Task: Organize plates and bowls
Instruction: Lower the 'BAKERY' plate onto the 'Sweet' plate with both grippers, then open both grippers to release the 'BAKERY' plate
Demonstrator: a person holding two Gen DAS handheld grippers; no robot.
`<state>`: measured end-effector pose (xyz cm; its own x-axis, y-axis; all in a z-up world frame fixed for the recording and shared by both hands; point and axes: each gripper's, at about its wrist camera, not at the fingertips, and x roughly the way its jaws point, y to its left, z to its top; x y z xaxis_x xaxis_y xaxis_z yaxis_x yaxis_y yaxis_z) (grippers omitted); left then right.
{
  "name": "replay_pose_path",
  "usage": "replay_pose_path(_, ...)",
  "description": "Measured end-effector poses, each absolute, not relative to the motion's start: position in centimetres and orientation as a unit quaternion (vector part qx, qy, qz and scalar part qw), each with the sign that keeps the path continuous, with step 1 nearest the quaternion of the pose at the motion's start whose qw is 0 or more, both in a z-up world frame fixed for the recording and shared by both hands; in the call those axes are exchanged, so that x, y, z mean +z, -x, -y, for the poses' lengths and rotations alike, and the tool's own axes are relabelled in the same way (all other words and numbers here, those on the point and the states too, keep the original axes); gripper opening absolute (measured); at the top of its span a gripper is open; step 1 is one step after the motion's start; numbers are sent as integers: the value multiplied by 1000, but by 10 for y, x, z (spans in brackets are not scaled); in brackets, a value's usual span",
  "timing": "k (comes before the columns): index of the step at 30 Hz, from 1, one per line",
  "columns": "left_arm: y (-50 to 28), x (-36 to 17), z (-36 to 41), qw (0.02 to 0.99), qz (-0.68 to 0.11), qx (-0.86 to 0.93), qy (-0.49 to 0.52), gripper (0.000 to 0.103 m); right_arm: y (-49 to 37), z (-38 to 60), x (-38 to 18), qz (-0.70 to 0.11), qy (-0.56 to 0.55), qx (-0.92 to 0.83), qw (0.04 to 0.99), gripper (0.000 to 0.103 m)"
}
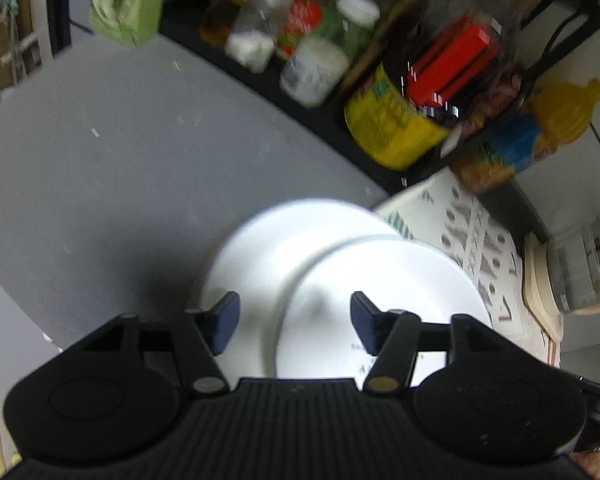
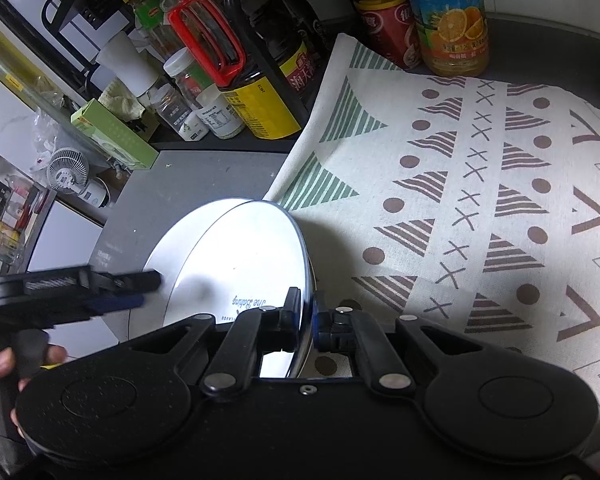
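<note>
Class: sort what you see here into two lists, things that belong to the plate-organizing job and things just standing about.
Job: upper plate, lower plate, right gripper clamped on the upper plate's rim, left gripper open.

Standing about: patterned cloth, orange drink bottle, soy sauce bottle, small fan.

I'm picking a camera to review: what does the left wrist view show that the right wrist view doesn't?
Only the left view: the left claw open, nothing between its tips, above both plates.
Only the right view: the right claw shut on the upper plate at its rim; a small fan.
Both: the lower plate, patterned cloth, bottle rack.
</note>
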<state>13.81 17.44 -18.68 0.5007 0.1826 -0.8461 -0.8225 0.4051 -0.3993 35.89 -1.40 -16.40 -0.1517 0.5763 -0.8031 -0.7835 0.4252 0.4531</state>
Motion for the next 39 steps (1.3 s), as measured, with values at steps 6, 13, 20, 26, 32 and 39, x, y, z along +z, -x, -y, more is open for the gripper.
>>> replay_pose_path(6,-124,-190,-185,748,-371,352,424,74,-356,8,-164,-543,115,515,654,10)
replay_pose_path(13,-127,-216,-186,728,-386,339,454,74,-356,6,-168,-547,126,500,659,23)
replay_pose_path(20,-131,-224,-186,731,-400,335,439,73,-354,7,-177,-554,127,495,657,29)
replay_pose_path(26,-118,-227,-195,726,-387,343,453,69,-355,4,-183,-567,122,491,650,31)
replay_pose_path(32,-117,-222,-199,744,-368,325,453,44,-353,1,-190,-574,123,488,646,34)
replay_pose_path(39,-114,-219,-203,747,-360,325,456,38,-351,-2,-194,-594,107,477,639,30)
